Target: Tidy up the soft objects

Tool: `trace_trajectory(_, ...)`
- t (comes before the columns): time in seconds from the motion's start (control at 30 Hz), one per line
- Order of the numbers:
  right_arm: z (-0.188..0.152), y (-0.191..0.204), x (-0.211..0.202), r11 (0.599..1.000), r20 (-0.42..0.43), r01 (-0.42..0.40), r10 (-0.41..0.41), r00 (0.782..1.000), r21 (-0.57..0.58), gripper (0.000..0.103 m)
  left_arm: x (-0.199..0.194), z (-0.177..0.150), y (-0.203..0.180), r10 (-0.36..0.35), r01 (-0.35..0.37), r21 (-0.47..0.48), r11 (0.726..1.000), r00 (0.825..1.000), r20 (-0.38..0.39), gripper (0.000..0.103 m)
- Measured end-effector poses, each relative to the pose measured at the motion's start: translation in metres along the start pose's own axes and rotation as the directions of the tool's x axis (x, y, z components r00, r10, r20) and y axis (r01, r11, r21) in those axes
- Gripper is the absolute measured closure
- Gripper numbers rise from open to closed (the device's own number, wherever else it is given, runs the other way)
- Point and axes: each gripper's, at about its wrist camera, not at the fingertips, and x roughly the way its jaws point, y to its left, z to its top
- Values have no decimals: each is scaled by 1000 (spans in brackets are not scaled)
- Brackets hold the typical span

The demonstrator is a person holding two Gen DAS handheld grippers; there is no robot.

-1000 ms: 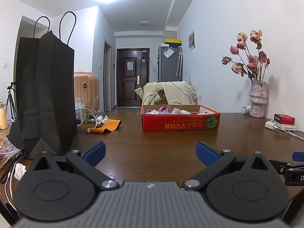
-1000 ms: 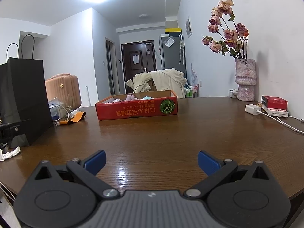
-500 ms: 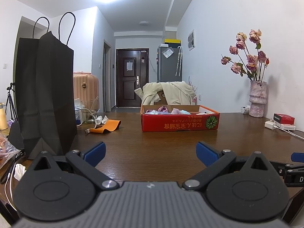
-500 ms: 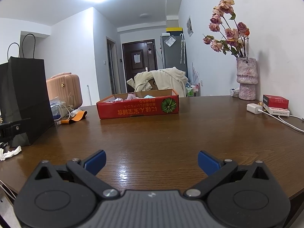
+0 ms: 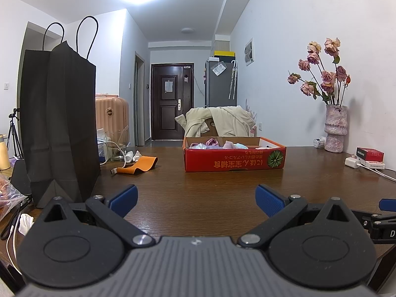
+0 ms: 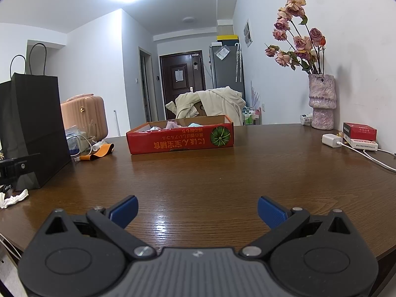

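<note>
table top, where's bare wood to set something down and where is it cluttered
Bare: the wide stretch of table between both open tools and the red box, running right toward the white charger. Crowded: the left side, with the black bag, orange strap and cables.

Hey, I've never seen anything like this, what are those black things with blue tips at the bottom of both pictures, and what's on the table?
Those are two handheld grippers, one in each of a person's hands; no robot arm is involved. Each carries a wide-angle camera looking forward along its fingers, so one picture comes from the left gripper and the other from the right gripper. The blue tips are finger pads. Both grippers are open and hold nothing.

On the brown wooden table sits a shallow red cardboard box with soft pastel cloth items inside. To its left stand a tall black paper bag and a flat orange strap; to its right, a pink vase of dried roses.
</note>
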Motion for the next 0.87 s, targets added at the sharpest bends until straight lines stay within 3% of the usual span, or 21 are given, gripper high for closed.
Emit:
trace_trajectory(0.63,0,-1,-1,1000,10,-7,7,1000,-1,0,-3,1,1,-3,3,-1,1000,1000,17,0)
trace_trajectory(0.87,0,-2,-2,1000,18,-6,6,1000,3,0,-10,2,-1,-40,40,4,999,997,65,0)
